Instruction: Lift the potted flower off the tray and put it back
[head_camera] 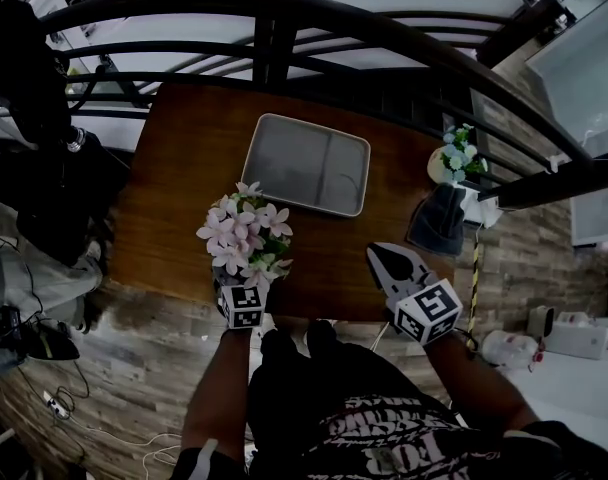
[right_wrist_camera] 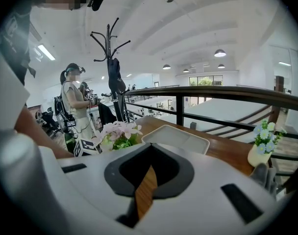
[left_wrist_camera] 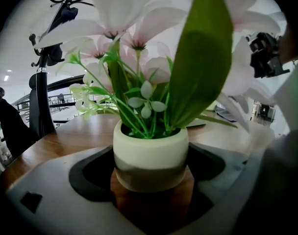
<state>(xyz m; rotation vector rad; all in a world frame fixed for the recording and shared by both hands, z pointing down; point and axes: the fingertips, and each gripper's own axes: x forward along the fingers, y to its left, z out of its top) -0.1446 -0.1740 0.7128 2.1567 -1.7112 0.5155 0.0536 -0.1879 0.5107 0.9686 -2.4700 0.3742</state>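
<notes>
The potted flower, pink blooms in a cream pot, is off the tray, by the near left edge of the wooden table. My left gripper is shut on the pot, one jaw on each side; in the left gripper view the left gripper has the pot filling its gap. I cannot tell if the pot touches the wood. The grey tray lies empty at the table's far middle. My right gripper hovers at the near right edge, shut on nothing, and the right gripper points toward the tray.
A small pot of blue and white flowers and a dark folded cloth sit at the table's right end. A black railing runs behind the table. A person and a coat stand are off to the left.
</notes>
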